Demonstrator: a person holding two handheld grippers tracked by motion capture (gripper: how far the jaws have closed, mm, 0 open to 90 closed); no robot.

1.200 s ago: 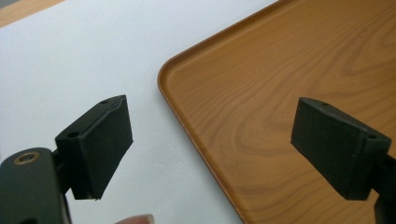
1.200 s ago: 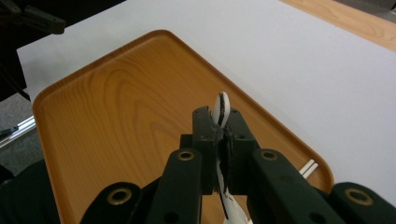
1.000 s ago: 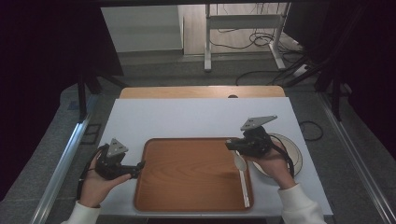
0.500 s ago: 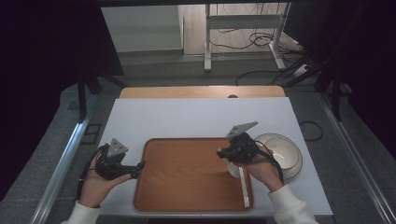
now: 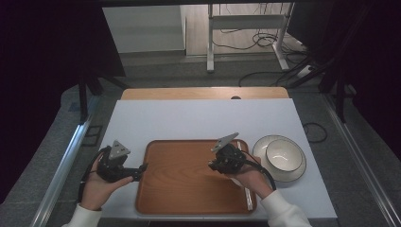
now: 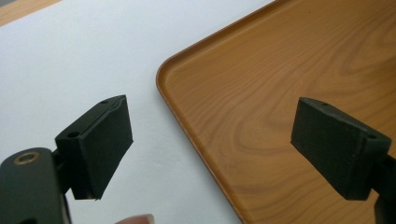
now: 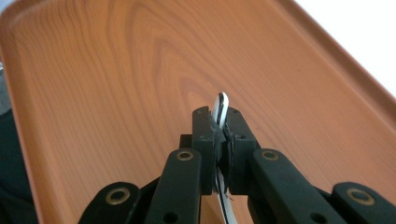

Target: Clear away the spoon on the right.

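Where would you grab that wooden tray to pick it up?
Probably by the raised rim on its left side. The tray is flat and too broad for the jaws to span, so the thin upturned rim is the only part that fits between them. Come from the left, one jaw inside and one outside over the table. The left gripper stands open astride it.

Tray [image 5: 189, 189] on table [image 5: 198, 118]; bowl [image 5: 283, 155] on plate [image 5: 265, 145], right of tray.

Both grippers black: left gripper [image 5: 137, 171], right gripper [image 5: 213, 165]. Each carries a grey three-cornered plate on top and a trailing black cable. Square matte pads [image 6: 100, 140]; brass-ringed pivot holes on the linkage arms. White sleeves [image 5: 82, 216] at both wrists.
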